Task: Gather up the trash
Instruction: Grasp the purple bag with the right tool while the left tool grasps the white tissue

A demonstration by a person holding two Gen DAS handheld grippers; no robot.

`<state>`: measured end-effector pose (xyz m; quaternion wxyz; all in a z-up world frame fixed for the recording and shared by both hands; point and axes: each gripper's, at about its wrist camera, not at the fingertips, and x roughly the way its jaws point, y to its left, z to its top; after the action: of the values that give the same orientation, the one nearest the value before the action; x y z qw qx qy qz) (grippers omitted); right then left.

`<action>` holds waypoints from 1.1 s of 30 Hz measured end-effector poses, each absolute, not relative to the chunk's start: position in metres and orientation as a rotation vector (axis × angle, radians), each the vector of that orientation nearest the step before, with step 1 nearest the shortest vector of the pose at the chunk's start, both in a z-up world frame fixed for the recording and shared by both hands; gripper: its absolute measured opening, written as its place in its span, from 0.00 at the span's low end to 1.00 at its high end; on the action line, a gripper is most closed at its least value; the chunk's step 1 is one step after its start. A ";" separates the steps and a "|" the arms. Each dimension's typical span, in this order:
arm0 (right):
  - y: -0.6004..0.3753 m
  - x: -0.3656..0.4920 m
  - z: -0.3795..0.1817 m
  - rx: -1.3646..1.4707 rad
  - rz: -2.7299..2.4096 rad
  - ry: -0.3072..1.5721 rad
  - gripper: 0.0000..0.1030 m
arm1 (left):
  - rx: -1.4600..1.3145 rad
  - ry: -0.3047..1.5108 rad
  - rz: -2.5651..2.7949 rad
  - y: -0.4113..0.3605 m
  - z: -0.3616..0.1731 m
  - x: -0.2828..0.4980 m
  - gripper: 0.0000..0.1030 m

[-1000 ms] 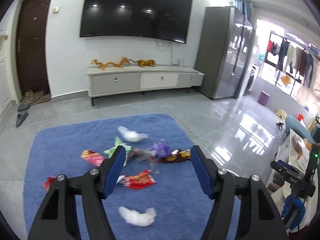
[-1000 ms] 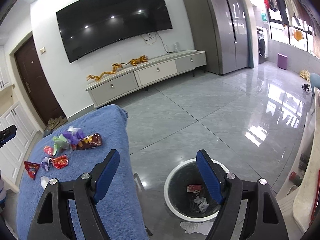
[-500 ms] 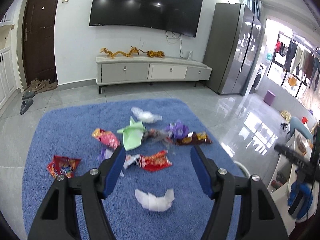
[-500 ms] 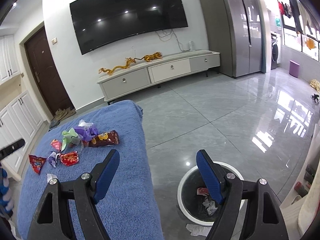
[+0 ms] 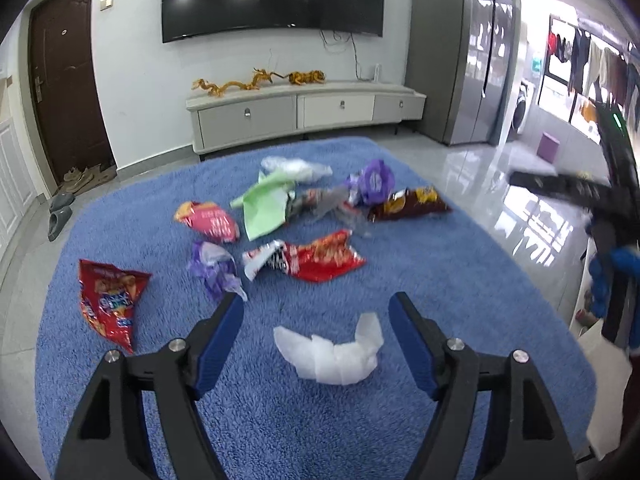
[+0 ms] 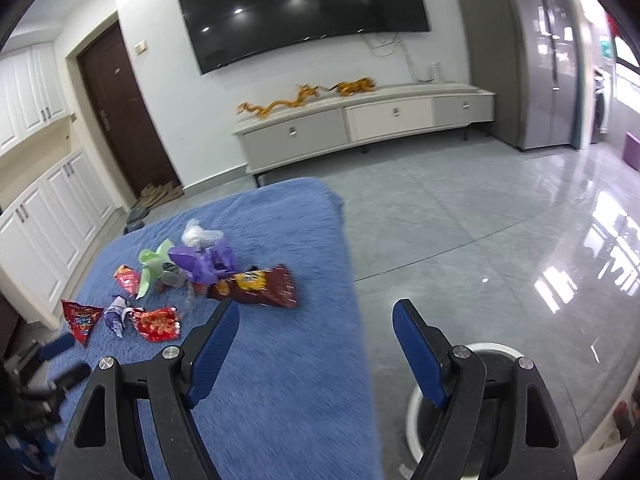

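Several wrappers lie scattered on the blue rug (image 5: pixel 460 288), and the left claw (image 5: pixel 316 320) hovers wide and empty with the crumpled white tissue (image 5: pixel 336 354) between its fingers. The step in hand looks like reaching for that tissue; next it must drop and close. The right claw (image 6: pixel 316 326), also wide and empty, hangs beside the bin (image 6: pixel 412 420).
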<state>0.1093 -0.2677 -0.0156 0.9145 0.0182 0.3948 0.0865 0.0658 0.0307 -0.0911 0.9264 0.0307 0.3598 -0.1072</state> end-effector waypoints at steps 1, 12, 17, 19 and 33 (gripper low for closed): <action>-0.259 0.117 -0.020 0.031 0.197 0.822 0.75 | 0.068 0.743 -0.226 0.030 -0.096 0.067 0.72; -0.166 0.178 -0.059 -0.051 0.372 0.883 0.75 | 0.025 0.829 -0.274 0.036 -0.133 0.091 0.71; -0.152 0.195 -0.072 -0.069 0.386 0.898 0.74 | -0.034 0.866 -0.318 0.042 -0.140 0.098 0.53; -0.150 0.199 -0.075 -0.072 0.389 0.903 0.63 | -0.055 0.869 -0.326 0.045 -0.141 0.099 0.47; -0.161 0.176 -0.047 -0.004 0.438 0.821 0.25 | -0.096 0.856 -0.365 0.045 -0.131 0.086 0.10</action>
<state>0.1762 -0.1612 -0.0469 0.8937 -0.0017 0.3960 0.2111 0.0863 0.0452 -0.1309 0.8927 -0.0465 0.4124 -0.1757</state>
